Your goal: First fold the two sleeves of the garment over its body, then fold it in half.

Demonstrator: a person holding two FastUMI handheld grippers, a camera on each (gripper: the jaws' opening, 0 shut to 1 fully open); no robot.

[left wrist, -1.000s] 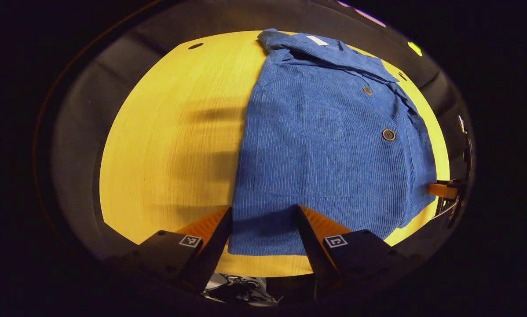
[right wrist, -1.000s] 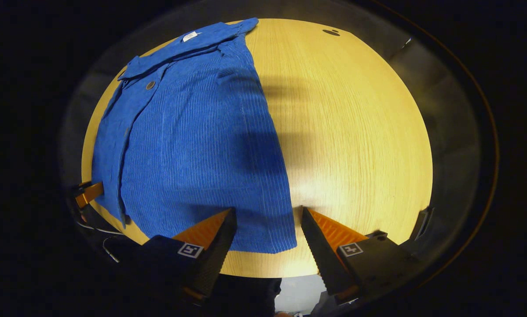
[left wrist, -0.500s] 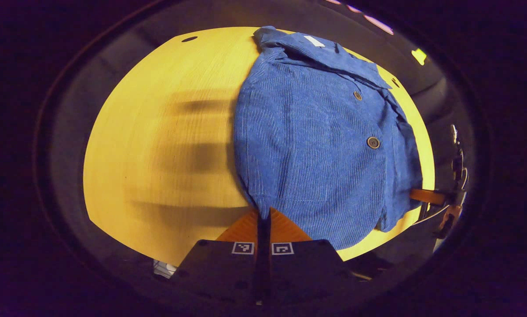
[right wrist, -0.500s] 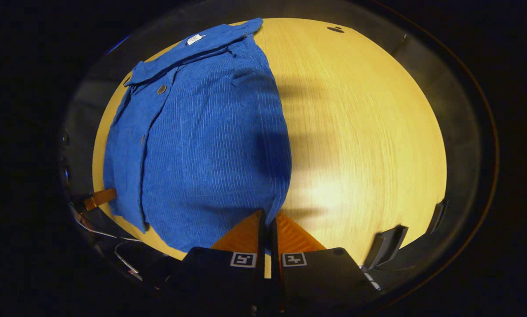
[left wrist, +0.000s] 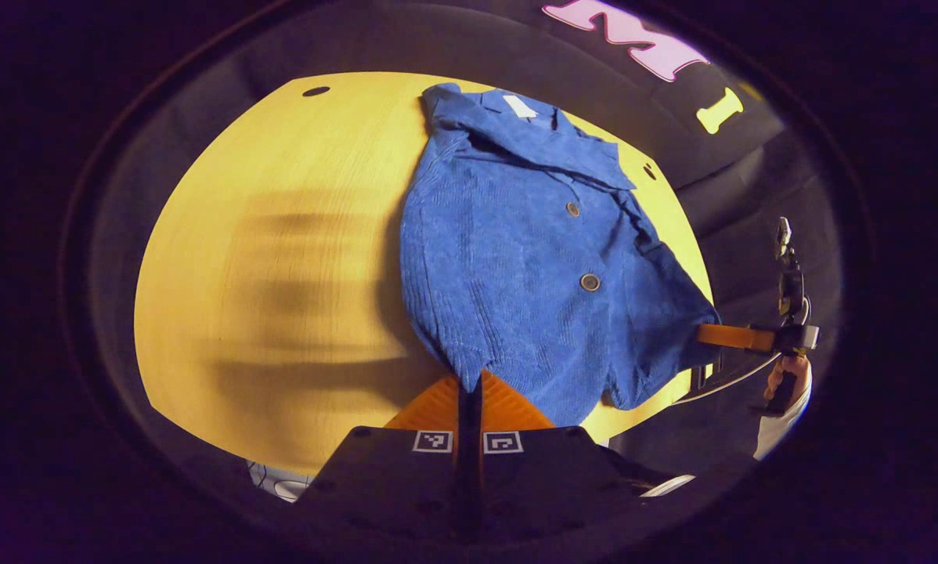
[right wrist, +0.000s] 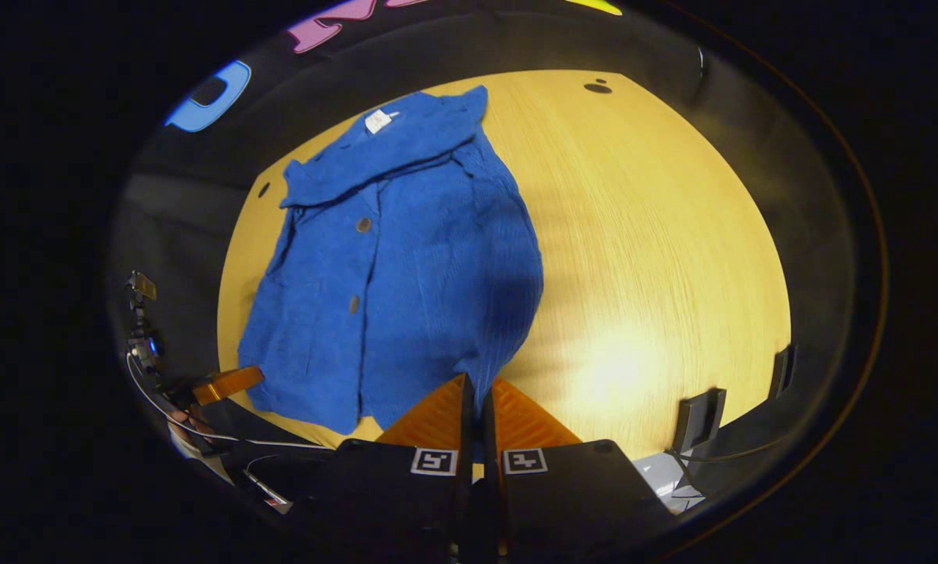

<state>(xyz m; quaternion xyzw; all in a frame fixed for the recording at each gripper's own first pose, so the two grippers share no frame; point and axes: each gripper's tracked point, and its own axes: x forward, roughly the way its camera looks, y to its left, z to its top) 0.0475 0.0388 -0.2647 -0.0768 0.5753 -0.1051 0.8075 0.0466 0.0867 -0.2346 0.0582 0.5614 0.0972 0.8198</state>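
Pale wood makes up the table [left wrist: 281, 258], lit warm, with a small dark hole near its far edge in both views. On it lies the blue corduroy garment [left wrist: 516, 258], collar at the far side with a white tag inside, two round buttons down its front, sleeves already folded in over the body. Its near hem is raised off the wood at both corners. At the near left corner the left gripper [left wrist: 469, 384] has its fingers pressed together on the fabric. At the near right corner the right gripper [right wrist: 475, 388] is likewise clamped on the hem. From the left gripper view, a hand [left wrist: 782, 384] holds the right gripper at the far right.
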